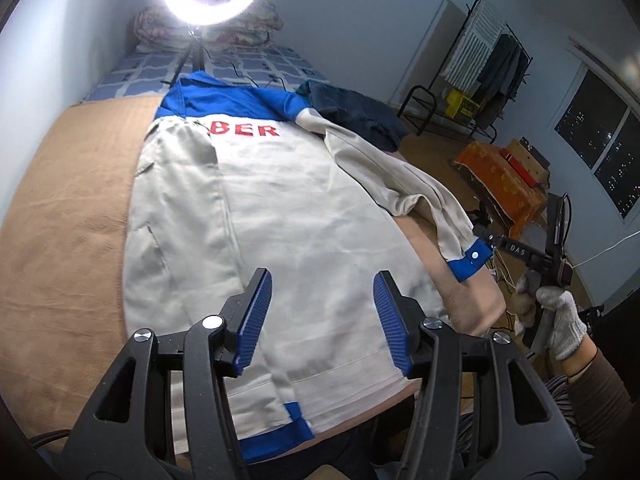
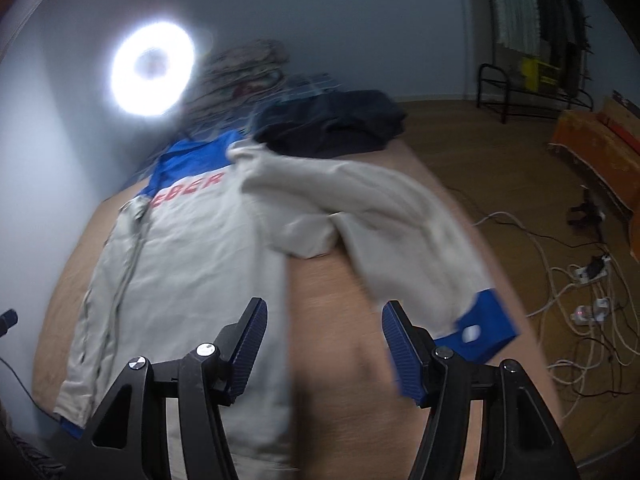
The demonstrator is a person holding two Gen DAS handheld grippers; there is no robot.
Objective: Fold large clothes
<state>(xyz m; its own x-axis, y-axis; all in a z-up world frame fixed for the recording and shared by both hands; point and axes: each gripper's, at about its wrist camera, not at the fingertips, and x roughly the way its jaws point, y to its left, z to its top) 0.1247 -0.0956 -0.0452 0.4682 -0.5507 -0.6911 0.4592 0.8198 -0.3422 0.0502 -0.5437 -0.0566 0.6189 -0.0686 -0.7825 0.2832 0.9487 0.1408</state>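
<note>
Hovering nearest you, your left tool (image 1: 322,312) hangs spread wide and empty over the near hem of the jacket (image 1: 260,216), and your right tool (image 2: 324,344) is just as released, holding nothing above the bare tan bed (image 2: 340,320). The jacket lies face down along the bed, its left side already turned in. Its right sleeve (image 2: 400,216) trails off toward the right edge, with the blue cuff (image 2: 486,326) just beside your right tool's outer finger.

Pinch only that cuff and the limp sleeve will likely drag and bunch at the elbow wrinkle rather than lie flat. Pull too hard and you may skew the whole jacket, undoing the left fold. The cuff sits close to the bed's edge, so a missed grab could nudge it over the side.

Farther off, the dark clothes (image 2: 332,124) near the shoulder could snag a wide swing.
</note>
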